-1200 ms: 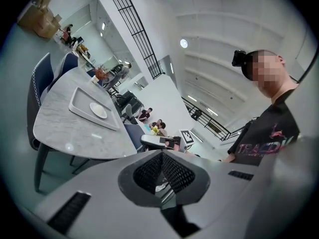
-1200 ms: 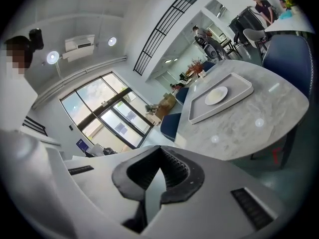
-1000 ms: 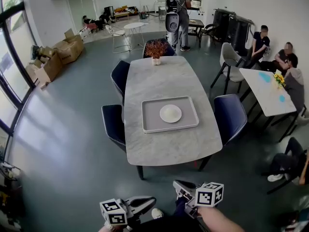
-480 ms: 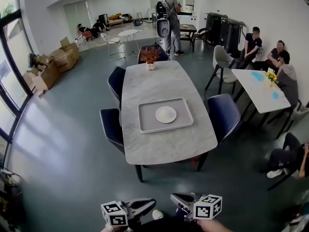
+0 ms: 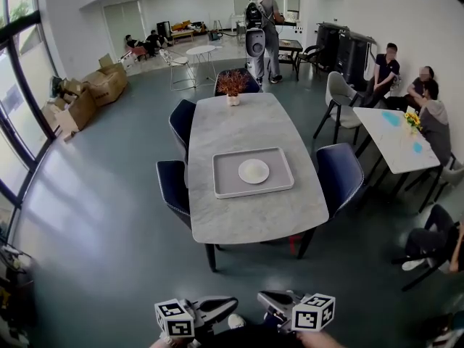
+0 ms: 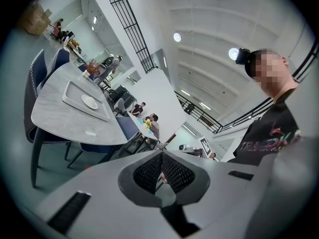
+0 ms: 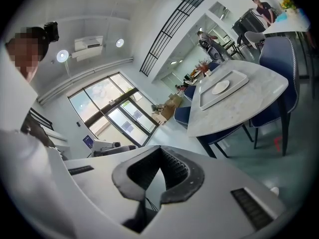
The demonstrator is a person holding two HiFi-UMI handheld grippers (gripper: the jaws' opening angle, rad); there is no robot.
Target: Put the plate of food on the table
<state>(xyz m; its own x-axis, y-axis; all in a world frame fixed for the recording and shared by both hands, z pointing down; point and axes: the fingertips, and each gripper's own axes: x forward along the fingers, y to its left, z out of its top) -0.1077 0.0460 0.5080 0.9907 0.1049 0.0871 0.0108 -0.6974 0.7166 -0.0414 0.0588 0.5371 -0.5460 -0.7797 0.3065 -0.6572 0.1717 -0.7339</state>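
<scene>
Both grippers are held low, well short of the table, and neither holds anything. The left gripper view shows the left gripper (image 6: pixel 160 156) with its jaws closed, ribbed pads meeting at the tips with nothing between them. The right gripper view shows the right gripper (image 7: pixel 159 151) closed and empty in the same way.

The white plate (image 5: pixel 254 171) lies in a grey tray (image 5: pixel 225 187) on the grey marble table (image 5: pixel 246 220). Whether it carries food cannot be made out.

Only the head view shows the left gripper (image 5: pixel 230 303) and the right gripper (image 5: pixel 264 296) side by side with their marker cubes, pointing toward each other. The gripper views tilt upward instead, taking in ceiling lights and the person's dark shirt (image 6: pixel 271 133).

Dark blue chairs (image 5: pixel 172 183) stand along the table's sides and a potted plant (image 5: pixel 233 85) at its far end. Bare floor lies between the grippers and the table's near end. Seated people gather at a white table (image 5: pixel 395 140) to the right, and cardboard boxes (image 5: pixel 101 85) sit by the windows.
</scene>
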